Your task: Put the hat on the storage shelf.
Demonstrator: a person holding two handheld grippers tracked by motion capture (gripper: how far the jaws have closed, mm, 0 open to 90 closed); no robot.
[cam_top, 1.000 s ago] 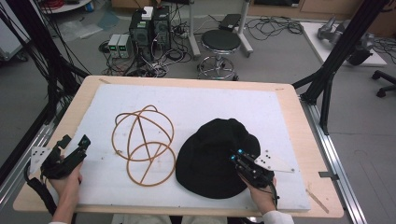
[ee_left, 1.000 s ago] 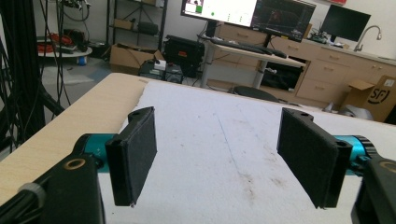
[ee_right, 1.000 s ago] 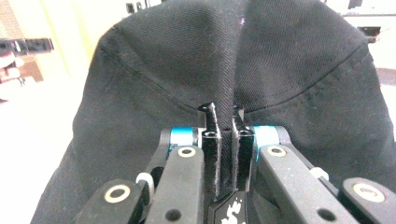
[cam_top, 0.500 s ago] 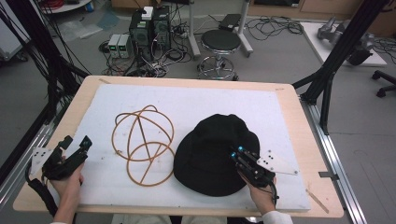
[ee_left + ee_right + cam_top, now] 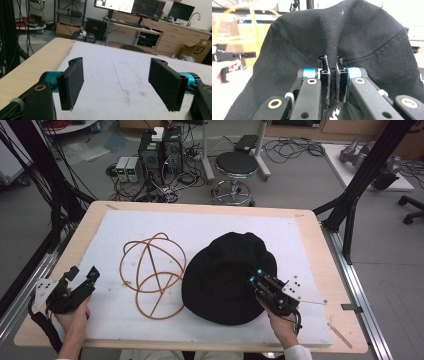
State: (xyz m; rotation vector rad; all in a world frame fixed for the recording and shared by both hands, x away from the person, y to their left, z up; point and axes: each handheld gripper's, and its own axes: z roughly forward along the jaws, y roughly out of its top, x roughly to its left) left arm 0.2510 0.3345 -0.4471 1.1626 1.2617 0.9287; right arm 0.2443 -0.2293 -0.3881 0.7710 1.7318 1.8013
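A black bucket hat [image 5: 227, 275] lies on the white mat [image 5: 200, 227], right of centre. My right gripper [image 5: 255, 280] is shut on a fold of the hat's fabric [image 5: 332, 62] near its right side, and the cloth bunches up between the jaws. A wire frame of tan hoops [image 5: 152, 270] stands to the hat's left, touching its brim. My left gripper [image 5: 82, 277] rests at the mat's front left corner, jaws wide open with nothing between them; the left gripper [image 5: 117, 85] looks out over bare mat.
The wooden table [image 5: 310, 225] has bare edges around the mat. A stool [image 5: 237, 167] and computer boxes [image 5: 157, 145] stand on the floor behind. Black frame posts [image 5: 360, 175] rise at the table's right and left.
The hat has shifted slightly left and toward the wire frame with my right gripper shut on it. The left gripper has stayed in place.
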